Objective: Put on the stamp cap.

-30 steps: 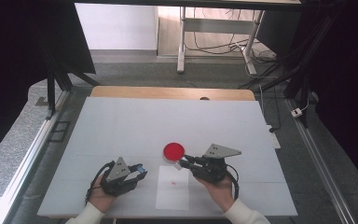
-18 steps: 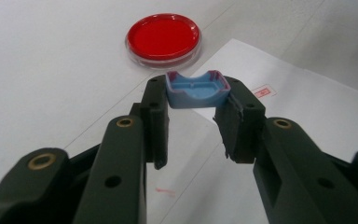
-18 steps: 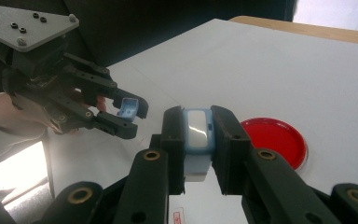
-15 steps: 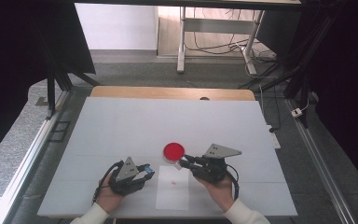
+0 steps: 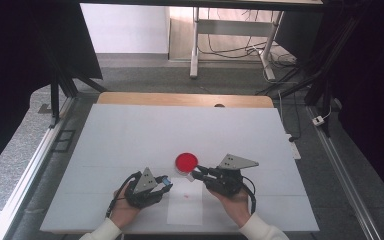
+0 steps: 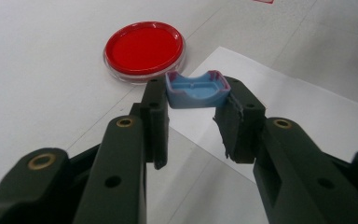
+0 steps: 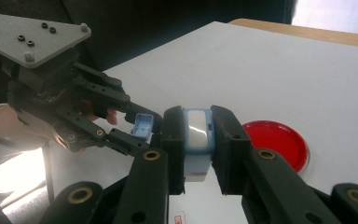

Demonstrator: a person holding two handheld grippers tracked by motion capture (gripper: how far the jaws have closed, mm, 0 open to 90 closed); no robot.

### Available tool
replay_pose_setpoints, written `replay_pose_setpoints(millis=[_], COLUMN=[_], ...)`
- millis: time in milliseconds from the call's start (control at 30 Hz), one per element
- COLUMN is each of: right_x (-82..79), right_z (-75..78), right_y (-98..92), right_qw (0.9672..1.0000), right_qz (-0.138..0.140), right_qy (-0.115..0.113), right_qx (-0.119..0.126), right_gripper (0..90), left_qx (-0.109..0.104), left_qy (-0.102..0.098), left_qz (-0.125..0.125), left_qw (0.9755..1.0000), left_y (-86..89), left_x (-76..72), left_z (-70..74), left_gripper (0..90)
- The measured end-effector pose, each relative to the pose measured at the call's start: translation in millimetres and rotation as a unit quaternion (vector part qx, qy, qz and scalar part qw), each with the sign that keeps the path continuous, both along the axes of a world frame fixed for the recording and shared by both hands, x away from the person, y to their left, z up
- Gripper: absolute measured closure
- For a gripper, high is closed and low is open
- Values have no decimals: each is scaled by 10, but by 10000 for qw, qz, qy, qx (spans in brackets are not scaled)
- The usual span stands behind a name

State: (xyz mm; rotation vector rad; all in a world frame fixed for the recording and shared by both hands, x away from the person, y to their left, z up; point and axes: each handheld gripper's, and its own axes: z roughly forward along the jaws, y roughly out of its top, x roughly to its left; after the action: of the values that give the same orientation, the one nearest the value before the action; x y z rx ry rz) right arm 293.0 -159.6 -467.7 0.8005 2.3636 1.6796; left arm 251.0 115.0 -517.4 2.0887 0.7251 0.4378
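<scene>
Nearest the person's edge of the white desk (image 5: 130,135), a white paper sheet (image 5: 185,205) lies flat, with a small red mark near its middle. At about 9 o'clock of the sheet, the left gripper (image 5: 166,181) sits in the person's left hand (image 5: 122,210), its tips pointing toward 3 o'clock. In the left gripper view its fingers (image 6: 154,112) are closed on a small blue cap (image 6: 196,89), a shallow open tray-like piece with reddish staining along its rim; the cap is pinched at both side walls and held above the sheet's edge. At about 3 o'clock of the sheet, the right gripper (image 5: 196,173) sits in the right hand (image 5: 235,205), its tips pointing toward 9 o'clock. In the right gripper view its fingers (image 7: 175,135) are clamped on a light blue container (image 7: 197,135) with a white face, gripped on 2 opposite sides and held upright off the desk. The 2 grippers face each other, tips near but apart, cap and container not touching. Beyond them, at 12 o'clock of the sheet, a round red dish (image 5: 186,161) with a clear rim rests flat on the desk, just beside the right gripper's tips. A wooden strip (image 5: 180,99) borders the desk's far edge.
</scene>
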Motion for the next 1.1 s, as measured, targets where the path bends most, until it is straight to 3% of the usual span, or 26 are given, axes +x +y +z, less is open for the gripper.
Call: replay_pose_setpoints(millis=[1100], right_x=[3], right_z=[-45], right_y=[52], right_qw=[9998], right_qz=[-180], right_qy=[85], right_qx=[7], right_gripper=[752], left_qx=[99], left_qy=[-17], left_qz=[-185], left_qw=[9998], left_y=[-356], left_x=[122], left_z=[-63], left_gripper=[647])
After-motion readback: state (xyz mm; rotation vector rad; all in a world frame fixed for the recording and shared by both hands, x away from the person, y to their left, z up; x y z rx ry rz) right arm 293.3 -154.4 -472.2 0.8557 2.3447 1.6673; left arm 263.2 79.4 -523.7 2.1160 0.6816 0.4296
